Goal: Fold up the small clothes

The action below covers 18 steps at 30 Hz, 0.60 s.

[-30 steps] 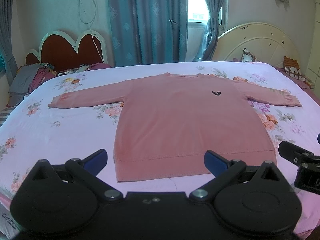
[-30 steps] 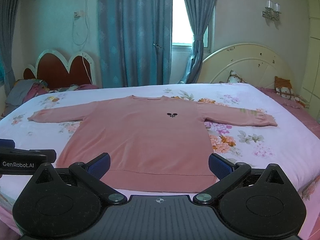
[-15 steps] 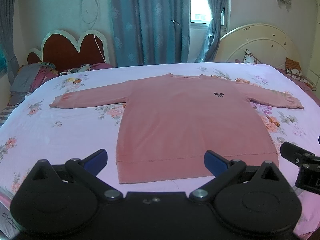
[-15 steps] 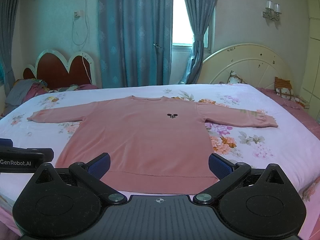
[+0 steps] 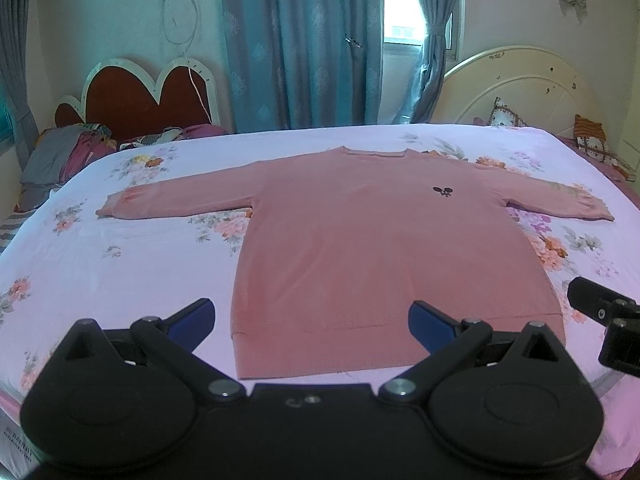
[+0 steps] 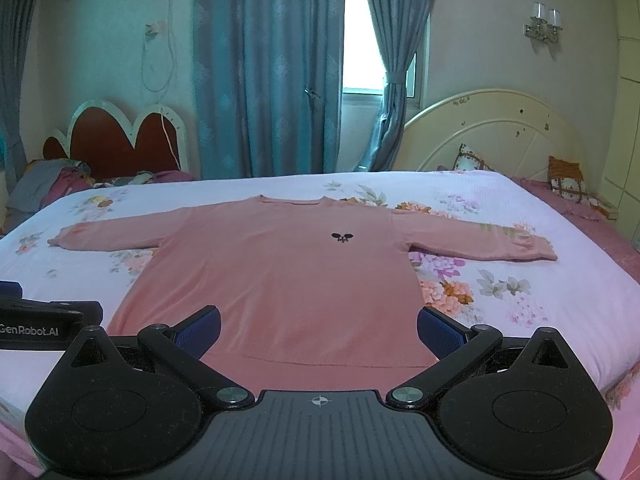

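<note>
A pink long-sleeved sweater (image 5: 360, 240) (image 6: 288, 272) lies flat on the bed, front up, both sleeves spread out sideways, a small black emblem on the chest. Its hem faces me. My left gripper (image 5: 310, 318) hovers open just before the hem's left half, nothing between its blue pads. My right gripper (image 6: 318, 326) is open too, above the hem's right half, and holds nothing. Each gripper's tip shows at the edge of the other's view: the right gripper (image 5: 600, 312) and the left gripper (image 6: 48, 316).
The bed (image 5: 120, 256) has a white sheet with a flower print. A heap of clothes (image 5: 60, 156) sits at the far left by a red heart-shaped headboard (image 5: 132, 100). A cream headboard (image 6: 492, 132) and cushions (image 6: 568, 180) stand at the right. Blue curtains (image 6: 272, 68) hang behind.
Both views have shifted slightly: the sweater sits a little lower in the frames than a second ago. Both grippers stay open and nothing has been grasped.
</note>
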Each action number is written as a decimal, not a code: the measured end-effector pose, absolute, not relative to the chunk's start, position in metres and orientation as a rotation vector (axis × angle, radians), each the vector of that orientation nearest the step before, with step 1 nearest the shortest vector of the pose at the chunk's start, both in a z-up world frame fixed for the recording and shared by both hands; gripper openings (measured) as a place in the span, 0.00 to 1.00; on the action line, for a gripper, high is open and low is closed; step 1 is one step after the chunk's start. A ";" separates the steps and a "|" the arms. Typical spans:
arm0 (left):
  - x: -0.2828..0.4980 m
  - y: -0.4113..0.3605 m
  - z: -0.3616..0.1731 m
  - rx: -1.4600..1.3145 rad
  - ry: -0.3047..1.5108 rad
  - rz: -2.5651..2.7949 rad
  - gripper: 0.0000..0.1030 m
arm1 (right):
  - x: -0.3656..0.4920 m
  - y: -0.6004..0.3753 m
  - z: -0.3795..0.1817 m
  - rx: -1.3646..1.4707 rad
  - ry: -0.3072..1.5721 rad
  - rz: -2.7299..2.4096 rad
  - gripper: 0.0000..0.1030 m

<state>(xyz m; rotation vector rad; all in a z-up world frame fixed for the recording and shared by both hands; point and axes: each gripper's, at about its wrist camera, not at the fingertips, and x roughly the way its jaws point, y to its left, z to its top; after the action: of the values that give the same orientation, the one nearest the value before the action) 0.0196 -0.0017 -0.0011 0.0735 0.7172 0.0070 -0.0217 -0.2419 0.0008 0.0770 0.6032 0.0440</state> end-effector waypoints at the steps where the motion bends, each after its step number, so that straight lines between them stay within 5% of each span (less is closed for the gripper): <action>1: 0.022 -0.002 -0.001 0.073 0.719 0.009 1.00 | -0.020 -0.243 0.000 0.078 0.604 0.043 1.00; 18: 0.088 -0.010 -0.012 0.065 0.749 0.038 1.00 | 0.042 -0.270 -0.021 0.073 0.633 -0.004 1.00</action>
<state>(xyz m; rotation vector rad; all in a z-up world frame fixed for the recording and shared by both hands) 0.0879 -0.0104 -0.0122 0.0652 0.7493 0.0384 0.0423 -0.2703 -0.0208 0.0731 0.6326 -0.0035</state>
